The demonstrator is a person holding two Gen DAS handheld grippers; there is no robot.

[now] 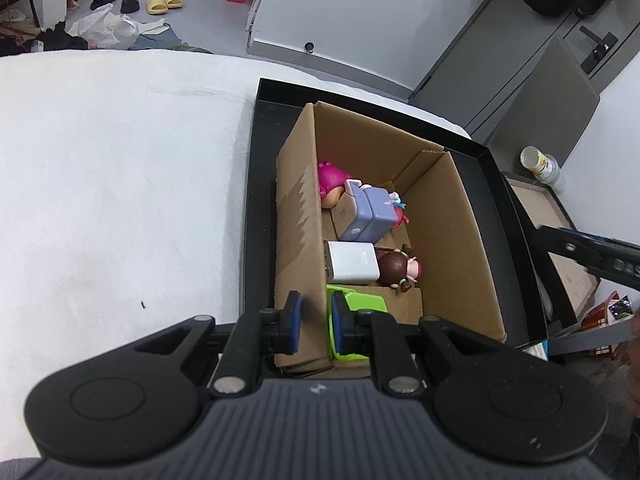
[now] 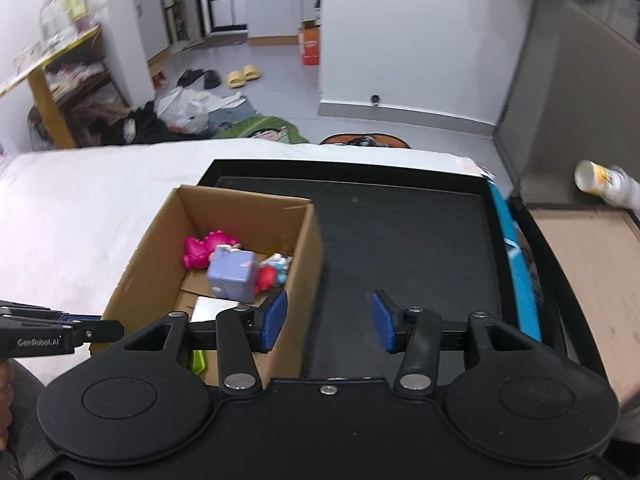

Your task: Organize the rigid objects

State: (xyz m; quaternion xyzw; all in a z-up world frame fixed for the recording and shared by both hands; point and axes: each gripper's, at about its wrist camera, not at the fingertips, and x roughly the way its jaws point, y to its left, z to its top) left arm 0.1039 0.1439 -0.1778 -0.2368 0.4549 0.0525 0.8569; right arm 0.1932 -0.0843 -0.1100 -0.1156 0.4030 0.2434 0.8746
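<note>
- Cardboard box (image 1: 440, 216): open-topped, standing in the left part of a black tray (image 1: 256, 208), touching its left wall; the tray lies on a white bed (image 1: 120, 200).
- Box contents, far end to near end: pink figure (image 1: 332, 184); lavender case (image 1: 366, 214) leaning across it; a small red-and-blue toy (image 2: 272, 272) just beside the case; white charger block (image 1: 352, 263); brown-haired doll (image 1: 398, 270) touching the charger; green toy (image 1: 360, 304) at the near end.
- Left tool (image 1: 316, 322): clenched on the box's near-left wall, one blue pad outside the cardboard, the other inside against the green toy.
- Right tool (image 2: 329, 320): released, jaws apart with nothing between them, held over the bare tray floor just right of the box; its left pad (image 2: 276, 316) overlaps the box's right wall in view.
- Floor beyond the bed: yellow slippers (image 2: 244, 75), black slippers (image 2: 200, 78).
</note>
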